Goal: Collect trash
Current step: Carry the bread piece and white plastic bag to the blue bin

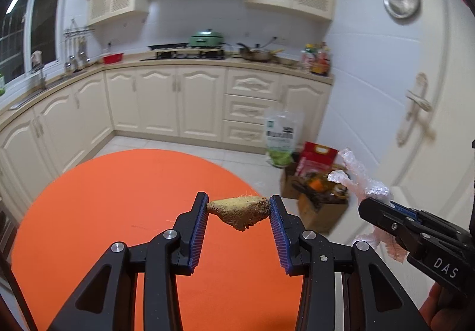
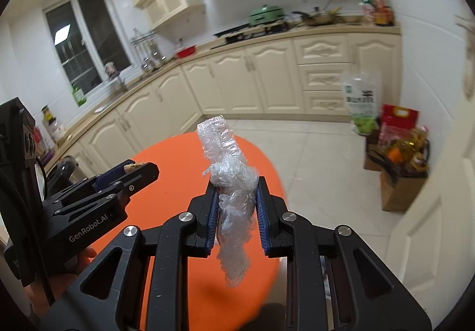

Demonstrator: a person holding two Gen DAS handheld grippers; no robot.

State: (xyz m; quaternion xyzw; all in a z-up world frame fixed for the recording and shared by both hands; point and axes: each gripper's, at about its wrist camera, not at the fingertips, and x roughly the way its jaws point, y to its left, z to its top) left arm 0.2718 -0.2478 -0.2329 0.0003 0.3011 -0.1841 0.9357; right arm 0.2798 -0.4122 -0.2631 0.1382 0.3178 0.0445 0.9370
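1. The left gripper [image 1: 240,206] clamps a tan, fibrous wedge-shaped scrap [image 1: 239,211] between its blue-ribbed pads, held in the air above the round orange table [image 1: 118,197]; what the scrap actually is cannot be made out.
2. The right gripper [image 2: 234,194] is clenched on a crumpled wad of clear plastic wrap [image 2: 231,182], which sticks up past the fingertips and dangles below them, also over the table's edge.
3. From the right wrist view, the left gripper [image 2: 135,167] appears side-on at the left, with only a sliver of the scrap [image 2: 133,166] showing at its tip.
4. From the left wrist view, the right gripper [image 1: 377,206] enters at the right margin, its body cut off by the frame; the wrap [image 1: 356,179] bulges above it and a pinkish tail hangs beneath.
5. On the tiled floor beside the white door [image 1: 415,123] stand a cardboard box [image 1: 323,209] of groceries, a red carton [image 1: 317,158] and a green-and-white bag [image 1: 280,138], all blurred, their labels unreadable.
6. The far counter [image 1: 207,62] carries a green pot [image 1: 206,37] and pans, soft in focus.
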